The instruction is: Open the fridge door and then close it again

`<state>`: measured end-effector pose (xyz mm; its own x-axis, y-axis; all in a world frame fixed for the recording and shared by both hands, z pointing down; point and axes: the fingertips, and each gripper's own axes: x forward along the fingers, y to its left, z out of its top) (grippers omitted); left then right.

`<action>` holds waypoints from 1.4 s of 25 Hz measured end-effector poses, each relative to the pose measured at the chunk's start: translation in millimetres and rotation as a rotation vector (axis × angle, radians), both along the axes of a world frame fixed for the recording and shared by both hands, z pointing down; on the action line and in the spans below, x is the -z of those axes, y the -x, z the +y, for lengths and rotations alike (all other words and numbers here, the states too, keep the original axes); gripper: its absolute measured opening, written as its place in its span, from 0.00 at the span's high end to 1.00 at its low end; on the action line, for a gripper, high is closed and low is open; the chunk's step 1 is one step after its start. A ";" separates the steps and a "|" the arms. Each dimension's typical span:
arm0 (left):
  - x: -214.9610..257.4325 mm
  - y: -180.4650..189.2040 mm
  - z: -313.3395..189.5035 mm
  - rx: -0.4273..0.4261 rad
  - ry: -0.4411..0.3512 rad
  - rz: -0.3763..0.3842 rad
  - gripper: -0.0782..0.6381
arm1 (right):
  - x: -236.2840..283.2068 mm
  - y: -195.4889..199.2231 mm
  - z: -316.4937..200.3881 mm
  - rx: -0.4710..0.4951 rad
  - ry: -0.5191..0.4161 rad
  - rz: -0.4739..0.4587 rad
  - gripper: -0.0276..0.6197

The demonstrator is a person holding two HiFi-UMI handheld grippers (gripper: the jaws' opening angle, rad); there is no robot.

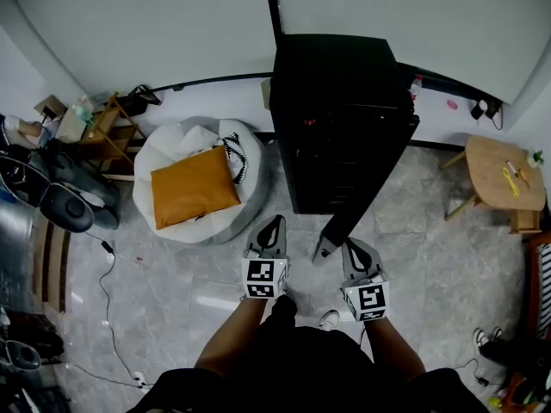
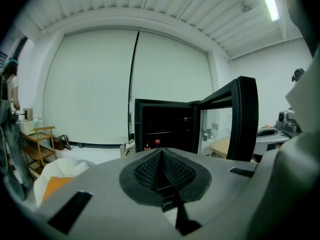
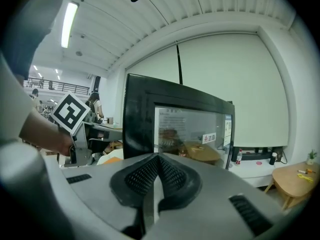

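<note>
The black fridge (image 1: 344, 101) stands against the far wall, and its glass door (image 1: 366, 200) hangs open, swung out toward me. In the left gripper view the dark inside (image 2: 160, 129) shows small bottles on a shelf, with the door (image 2: 240, 119) standing edge-on at the right. My left gripper (image 1: 275, 220) is shut and empty, left of the door's free edge and apart from it. My right gripper (image 1: 351, 242) is also shut with nothing in it, close to the door's free end. In the right gripper view the door's glass pane (image 3: 190, 129) fills the space just ahead of the right gripper (image 3: 157, 159).
A white beanbag (image 1: 172, 157) with an orange cushion (image 1: 194, 186) lies left of the fridge. A round wooden table (image 1: 504, 170) stands at the right, a wooden shelf (image 1: 108, 127) and an office chair (image 1: 65, 203) at the left. A cable (image 1: 105, 286) runs across the floor.
</note>
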<state>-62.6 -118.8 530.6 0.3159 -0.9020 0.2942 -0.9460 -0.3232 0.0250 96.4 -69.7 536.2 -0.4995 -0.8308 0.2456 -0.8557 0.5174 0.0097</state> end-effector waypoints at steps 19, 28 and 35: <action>-4.5 34.9 -28.6 -0.020 0.008 0.003 0.86 | -2.7 42.0 -44.7 0.008 -0.011 -0.008 0.93; -10.4 54.6 -54.2 -0.030 -0.001 -0.007 0.86 | 3.4 66.5 -71.9 -0.007 -0.022 0.028 0.93; -9.8 62.6 -72.3 -0.032 0.004 -0.003 0.86 | 4.2 82.7 -97.5 -0.019 -0.045 0.012 0.93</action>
